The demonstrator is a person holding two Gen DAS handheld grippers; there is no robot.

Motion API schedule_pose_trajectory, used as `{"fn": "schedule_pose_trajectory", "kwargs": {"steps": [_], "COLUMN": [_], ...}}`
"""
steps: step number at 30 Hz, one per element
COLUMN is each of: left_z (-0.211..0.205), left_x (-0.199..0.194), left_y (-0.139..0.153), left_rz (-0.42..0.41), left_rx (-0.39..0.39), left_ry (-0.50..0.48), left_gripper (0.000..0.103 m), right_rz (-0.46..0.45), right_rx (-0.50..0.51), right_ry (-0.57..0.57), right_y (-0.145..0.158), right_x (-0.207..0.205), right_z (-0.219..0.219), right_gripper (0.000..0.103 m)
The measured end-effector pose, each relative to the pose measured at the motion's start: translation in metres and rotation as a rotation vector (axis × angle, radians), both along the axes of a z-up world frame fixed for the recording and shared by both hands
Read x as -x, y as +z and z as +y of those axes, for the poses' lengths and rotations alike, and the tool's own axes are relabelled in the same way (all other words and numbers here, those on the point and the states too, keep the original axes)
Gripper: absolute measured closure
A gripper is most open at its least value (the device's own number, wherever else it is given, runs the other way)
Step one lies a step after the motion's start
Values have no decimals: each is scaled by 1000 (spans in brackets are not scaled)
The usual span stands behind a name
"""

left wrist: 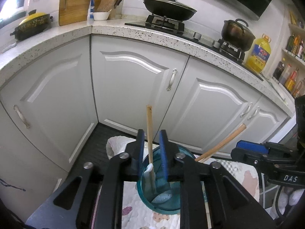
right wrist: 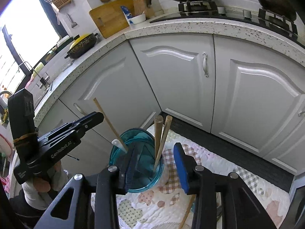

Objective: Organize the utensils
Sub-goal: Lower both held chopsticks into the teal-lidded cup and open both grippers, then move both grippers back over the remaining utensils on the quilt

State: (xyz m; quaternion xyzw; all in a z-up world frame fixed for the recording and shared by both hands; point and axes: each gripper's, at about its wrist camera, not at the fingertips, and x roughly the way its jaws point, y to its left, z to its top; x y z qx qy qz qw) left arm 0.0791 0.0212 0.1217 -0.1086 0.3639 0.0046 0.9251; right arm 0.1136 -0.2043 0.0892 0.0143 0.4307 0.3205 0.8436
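Both grippers hung over the cup (right wrist: 137, 164): left gripper (left wrist: 151, 147) parted around a chopstick (left wrist: 150, 131), right gripper (right wrist: 152, 164) open, empty.

My left gripper (left wrist: 152, 152) is black metal, its linkage arms pinned with round silver screws and cut with triangular slots, and its jaws are faced with ribbed blue pads. My right gripper (right wrist: 154, 164) matches it and carries white "DAS" lettering on its side. White "GenRobot.AI" lettering runs along the left one's body, behind which a grey sleeve (right wrist: 34, 194) shows.
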Motion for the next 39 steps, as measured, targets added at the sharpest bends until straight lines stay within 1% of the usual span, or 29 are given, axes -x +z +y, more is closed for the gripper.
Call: {"fn": "schedule_pose_trajectory", "kwargs": {"steps": [2,4,10,16,22,26,36,39], "left_z": [-1,-3,-10,-25,-47,-63,-107,-119], "left_x": [5,11,36,63,85,97,113,115], "left_y": [3,7,18,21,21,19,12,11], "left_rz": [-4,-11,-30,-35,-36,-32,-18,-14], "left_rx": [-12,-23,-70,-103,-97,-93,-98,-98], "left_ry": [3,6,7,-4,-42,-74,-159,-182], "left_gripper": [86,82,80,79,79,79,79,79], "right_rz": [4,5,-24,-61,-90,-89,-101,-108], "right_rx": [-6,-16,-2,11,41,48,70,95], "right_ry": [-3,-3,-11,-73,-120,-146,-242,-263], "right_y": [0,2,5,3,0,-3,-7,-9], "right_x": [4,12,40,71,101,116,147,154], "right_z": [-3,-6,-14,-29,-43,-53,-89,-96], "right_gripper": [66,66,64,64,63,62,62,61]}}
